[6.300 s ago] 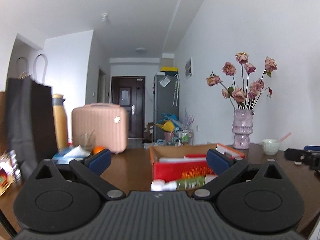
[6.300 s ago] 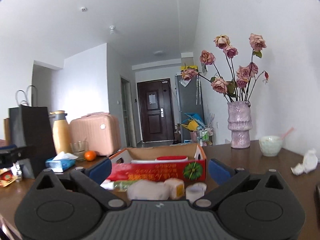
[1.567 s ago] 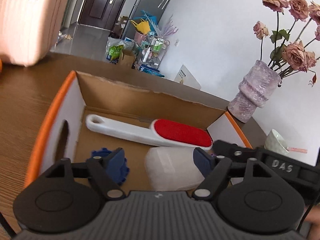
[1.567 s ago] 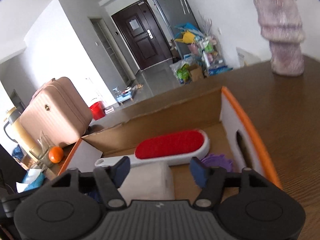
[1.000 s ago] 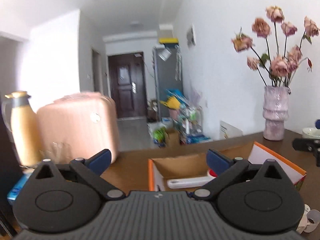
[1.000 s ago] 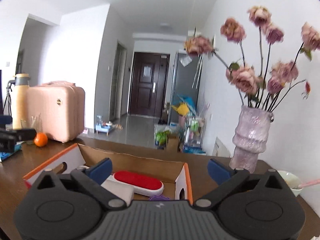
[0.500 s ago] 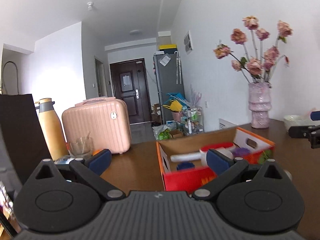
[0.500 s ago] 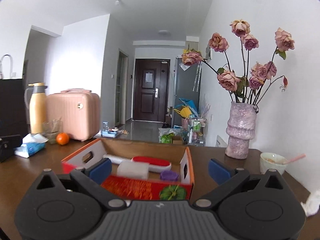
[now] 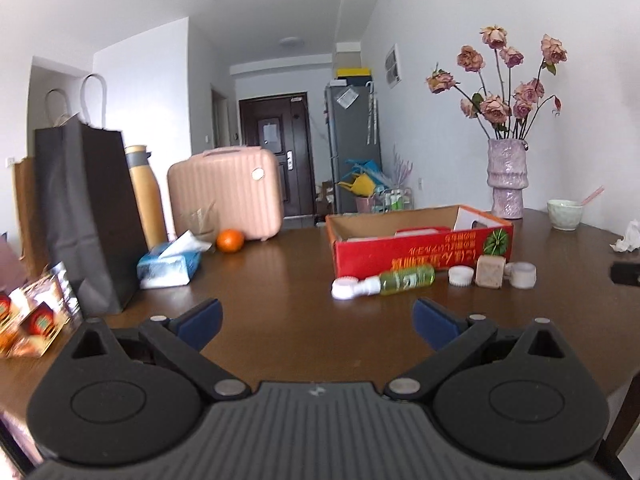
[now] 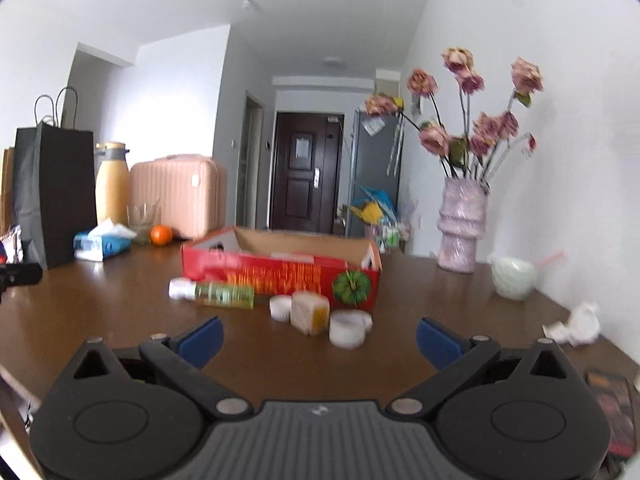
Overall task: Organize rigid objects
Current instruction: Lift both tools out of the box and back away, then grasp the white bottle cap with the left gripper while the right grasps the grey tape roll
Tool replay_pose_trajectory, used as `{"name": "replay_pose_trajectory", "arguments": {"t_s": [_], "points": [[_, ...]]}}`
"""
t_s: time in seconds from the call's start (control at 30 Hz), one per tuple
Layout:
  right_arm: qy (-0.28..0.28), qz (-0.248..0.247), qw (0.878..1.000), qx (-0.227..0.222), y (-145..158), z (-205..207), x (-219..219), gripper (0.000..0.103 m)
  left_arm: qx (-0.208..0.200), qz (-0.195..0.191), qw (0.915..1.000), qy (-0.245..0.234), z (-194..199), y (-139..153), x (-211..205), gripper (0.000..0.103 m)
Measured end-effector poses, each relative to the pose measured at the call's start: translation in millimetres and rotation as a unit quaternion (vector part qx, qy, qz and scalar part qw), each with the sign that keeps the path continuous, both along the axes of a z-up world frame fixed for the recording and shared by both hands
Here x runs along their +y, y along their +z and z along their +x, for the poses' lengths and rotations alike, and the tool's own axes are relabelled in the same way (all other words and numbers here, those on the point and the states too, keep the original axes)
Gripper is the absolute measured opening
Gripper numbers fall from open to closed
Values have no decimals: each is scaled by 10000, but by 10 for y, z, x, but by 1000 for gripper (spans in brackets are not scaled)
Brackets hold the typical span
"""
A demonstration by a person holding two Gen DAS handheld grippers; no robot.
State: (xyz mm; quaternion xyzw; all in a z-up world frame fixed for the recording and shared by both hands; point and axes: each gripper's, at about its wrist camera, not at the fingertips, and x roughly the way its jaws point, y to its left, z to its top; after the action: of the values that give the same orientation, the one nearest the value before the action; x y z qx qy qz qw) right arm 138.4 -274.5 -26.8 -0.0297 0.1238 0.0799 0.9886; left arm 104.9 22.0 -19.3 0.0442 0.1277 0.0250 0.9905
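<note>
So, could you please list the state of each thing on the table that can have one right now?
Left gripper: open, holding nothing.
Right gripper: open, holding nothing.
Red cardboard box: open at the top, upright on the table.
Green bottle: lying on its side, white cap on.
Tissue pack: open, a tissue sticking out.
Black paper bag: standing upright.
Vase: upright, holding flowers.

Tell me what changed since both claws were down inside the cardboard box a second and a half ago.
Both claws pulled back out of the red cardboard box and now hang open and empty over the brown wooden table: left claw, right claw. The white block they straddled is left inside. The green bottle, beige cube and white caps remain in front of the box.
</note>
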Motion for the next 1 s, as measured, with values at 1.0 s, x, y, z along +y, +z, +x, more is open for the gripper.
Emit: {"name": "replay_pose_trajectory", "arguments": {"t_s": [1.0], "points": [[-82, 253, 9921, 1230, -355, 472, -161, 103, 1227, -434, 9913, 170, 1005, -196, -22, 103]]}}
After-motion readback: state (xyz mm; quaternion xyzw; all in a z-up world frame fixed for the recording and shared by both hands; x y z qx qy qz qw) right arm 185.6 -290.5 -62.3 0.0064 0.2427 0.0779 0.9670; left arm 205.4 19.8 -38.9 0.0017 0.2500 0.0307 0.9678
